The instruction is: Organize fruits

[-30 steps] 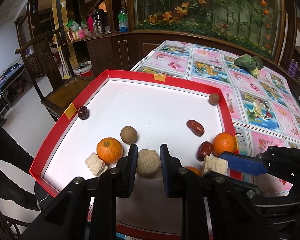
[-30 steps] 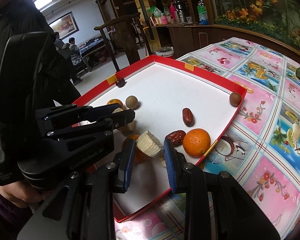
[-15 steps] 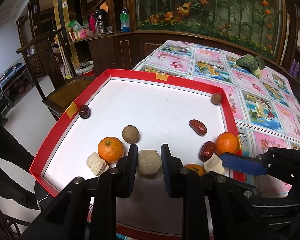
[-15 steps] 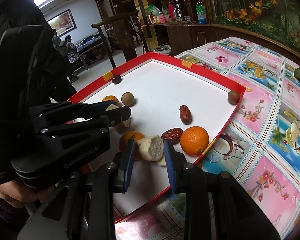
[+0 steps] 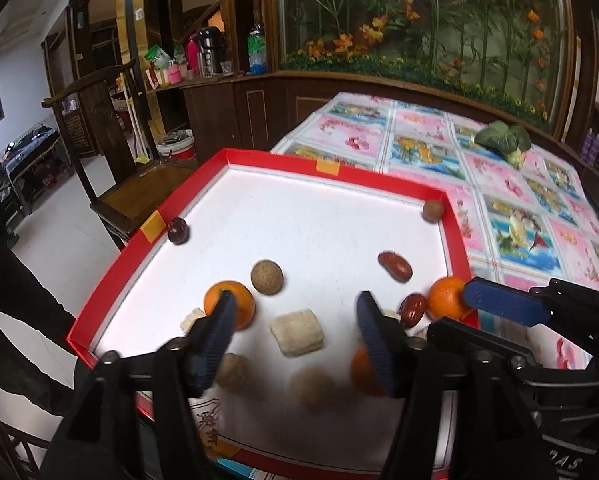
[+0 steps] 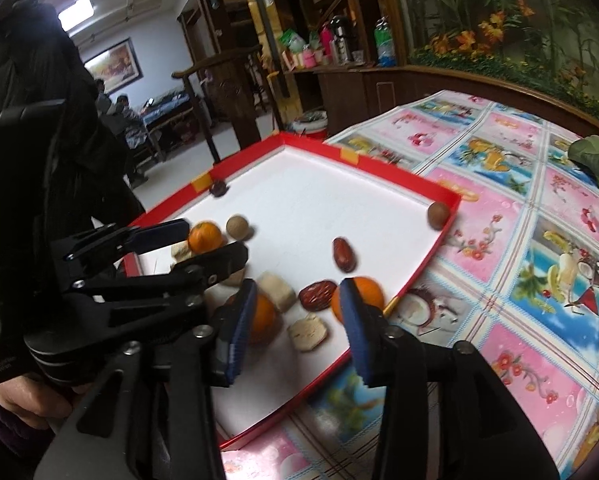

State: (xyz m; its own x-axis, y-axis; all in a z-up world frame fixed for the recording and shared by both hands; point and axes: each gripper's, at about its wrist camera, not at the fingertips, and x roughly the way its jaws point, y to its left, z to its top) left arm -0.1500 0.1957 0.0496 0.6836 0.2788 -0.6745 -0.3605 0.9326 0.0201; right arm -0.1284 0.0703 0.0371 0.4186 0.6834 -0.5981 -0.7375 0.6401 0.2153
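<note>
Left wrist view: largest first
Red tray [image 5: 455,236]: sits on counter, all fruit inside
Left hand-held gripper [image 5: 295,312]: wide, empty, above pale chunk [image 5: 296,332]
Right hand-held gripper [image 6: 297,304]: wide, empty, over date [image 6: 317,290]
Tip: I'd center before squeezing, neighbours crowd

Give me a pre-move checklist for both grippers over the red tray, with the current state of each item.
1. Left gripper open and empty: ok.
2. Right gripper open and empty: ok.
3. Pale block lies between the left fingers, free to grasp: ok.
4. All fruit inside the red tray: ok; the green vegetable lies apart on the tablecloth.
5. Near-edge items sharp enough to identify: not ok, blurred.
6. Grippers clear of each other: cannot tell, they are close.
</note>
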